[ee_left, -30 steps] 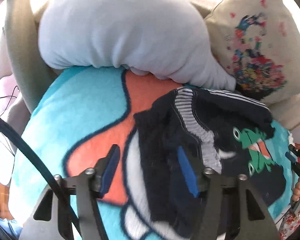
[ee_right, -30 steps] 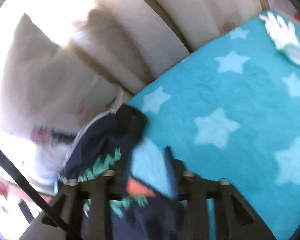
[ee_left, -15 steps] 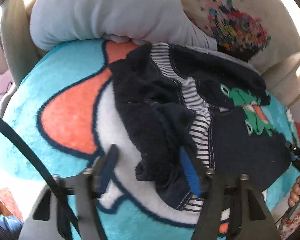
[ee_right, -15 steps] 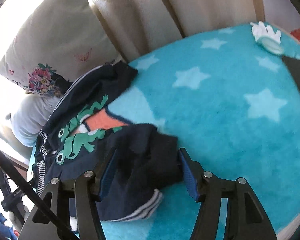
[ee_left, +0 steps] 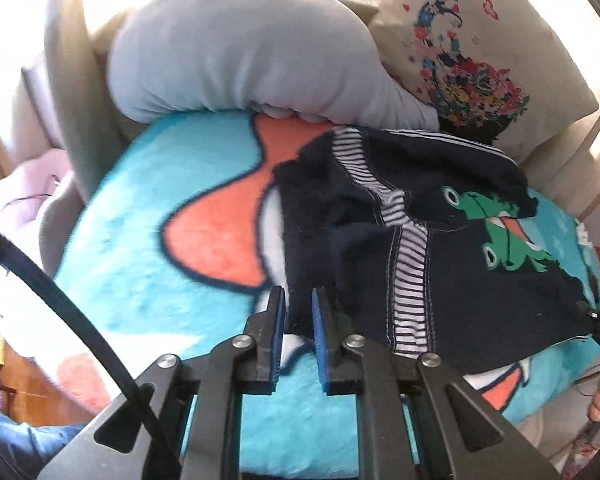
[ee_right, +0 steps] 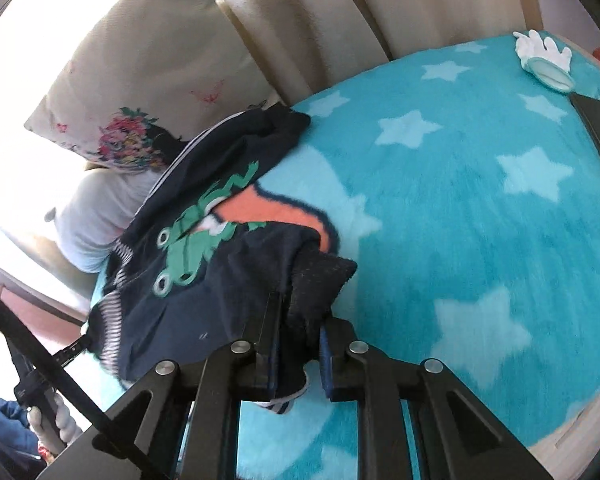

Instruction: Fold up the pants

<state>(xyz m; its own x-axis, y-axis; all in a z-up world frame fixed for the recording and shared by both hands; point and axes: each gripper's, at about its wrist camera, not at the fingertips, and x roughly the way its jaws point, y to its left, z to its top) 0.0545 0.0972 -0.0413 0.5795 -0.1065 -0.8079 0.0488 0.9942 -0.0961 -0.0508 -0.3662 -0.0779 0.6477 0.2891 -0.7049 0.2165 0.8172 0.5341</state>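
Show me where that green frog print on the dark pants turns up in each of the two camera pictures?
Left wrist view: the frog print sits right of centre on the pants, beyond the left gripper.
Right wrist view: the frog print sits left of centre, up-left of the right gripper.
Shared landmark: the floral cushion lies behind the pants in both.

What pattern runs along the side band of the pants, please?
Thin navy-and-white stripes on the side band of the dark navy pants, clearest in the left wrist view.
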